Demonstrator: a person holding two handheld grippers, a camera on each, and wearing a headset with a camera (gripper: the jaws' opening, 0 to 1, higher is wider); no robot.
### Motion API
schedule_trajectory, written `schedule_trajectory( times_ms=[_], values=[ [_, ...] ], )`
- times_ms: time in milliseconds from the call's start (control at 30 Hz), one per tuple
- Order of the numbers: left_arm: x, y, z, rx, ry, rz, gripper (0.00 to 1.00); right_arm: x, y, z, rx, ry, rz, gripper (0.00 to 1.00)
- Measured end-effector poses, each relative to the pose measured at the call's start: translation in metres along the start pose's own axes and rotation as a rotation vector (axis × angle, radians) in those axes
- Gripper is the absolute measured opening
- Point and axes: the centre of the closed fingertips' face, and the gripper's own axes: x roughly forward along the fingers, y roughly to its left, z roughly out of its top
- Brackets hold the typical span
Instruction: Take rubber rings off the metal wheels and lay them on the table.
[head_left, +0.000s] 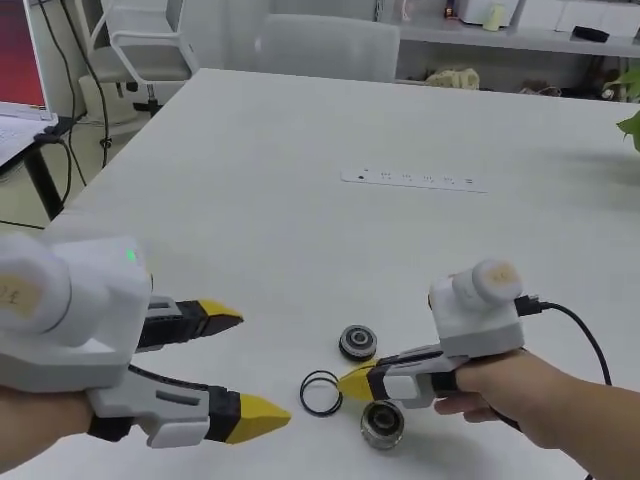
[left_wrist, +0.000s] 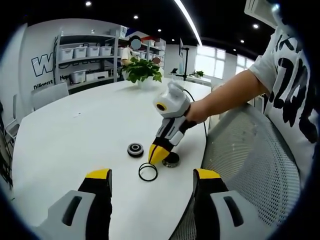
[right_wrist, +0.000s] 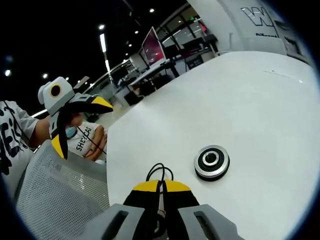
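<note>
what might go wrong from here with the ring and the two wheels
1. The right tongs look shut on the rubber ring; pulling away before opening would drag it.
2. The bare wheel lies close beside those tongs and may get knocked.
3. The other wheel, dark-rimmed, lies unsteadied; the left tongs hang open, apart.

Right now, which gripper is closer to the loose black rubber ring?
Right. The right gripper sits with shut tips at the edge of the rubber ring; the left gripper hangs open farther off on the ring's other side.
</note>
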Motion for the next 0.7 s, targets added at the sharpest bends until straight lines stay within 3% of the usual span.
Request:
schedule_trajectory(
  times_ms=[700],
  values=[
    [0.0025, 0.0, -0.0015, 0.0, 0.018, -0.006, 0.64, -0.0037, -0.0071, -0.0017, -0.02, 0.001, -0.035, 0.09]
  ],
)
